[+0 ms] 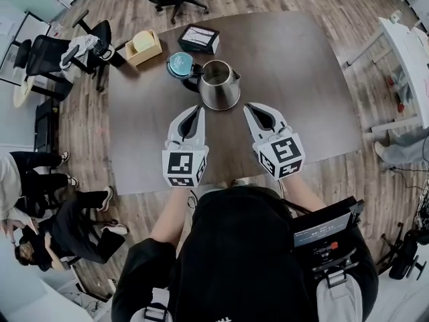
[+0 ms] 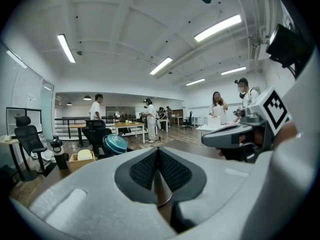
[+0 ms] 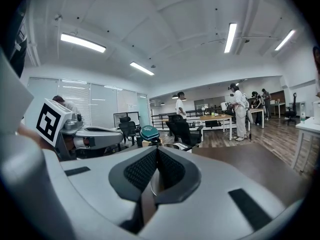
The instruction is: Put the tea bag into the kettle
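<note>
A steel kettle stands on the dark table, its teal lid swung open to the left. My left gripper hovers just in front of the kettle's left side, and my right gripper is in front of its right side. Both point at the kettle, jaws together, with nothing between the pads. A small wooden box with a pale yellow packet sits at the table's far left. In the left gripper view the shut left gripper has the lid and the box beyond it.
A black box lies behind the kettle. Office chairs stand left of the table and a white desk to the right. Several people stand in the room's background, and seated people are at the lower left.
</note>
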{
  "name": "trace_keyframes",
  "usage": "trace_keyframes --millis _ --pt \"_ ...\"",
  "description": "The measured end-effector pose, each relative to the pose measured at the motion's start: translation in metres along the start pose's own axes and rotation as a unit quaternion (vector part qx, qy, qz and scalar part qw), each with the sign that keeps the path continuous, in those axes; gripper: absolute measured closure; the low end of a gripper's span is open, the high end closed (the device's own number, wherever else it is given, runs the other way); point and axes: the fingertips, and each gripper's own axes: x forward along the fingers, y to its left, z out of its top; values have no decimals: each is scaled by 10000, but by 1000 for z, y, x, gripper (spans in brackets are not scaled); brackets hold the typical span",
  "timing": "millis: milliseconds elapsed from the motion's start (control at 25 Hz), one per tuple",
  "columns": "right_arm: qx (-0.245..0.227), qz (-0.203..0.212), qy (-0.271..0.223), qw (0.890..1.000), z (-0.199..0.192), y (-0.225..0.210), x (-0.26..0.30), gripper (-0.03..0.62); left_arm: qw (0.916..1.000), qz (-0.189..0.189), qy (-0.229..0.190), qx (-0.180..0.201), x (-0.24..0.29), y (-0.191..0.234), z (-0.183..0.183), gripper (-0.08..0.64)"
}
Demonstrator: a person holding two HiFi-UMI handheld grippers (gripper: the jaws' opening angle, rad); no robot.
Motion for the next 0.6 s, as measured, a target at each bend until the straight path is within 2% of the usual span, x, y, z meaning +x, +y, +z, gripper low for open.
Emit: trace_keyframes --millis 320,480,600 --pt "-6 150 -61 9999 -3 19 -10 584 9996 144 -194 -125 -33 -7 4 557" --pt "-53 186 -88 9998 -2 28 -14 584 9988 164 -356 -305 -45 -5 9 557" --pt "-73 207 -95 9997 0 35 -15 584 9988 117 -395 -254 -50 -6 11 557"
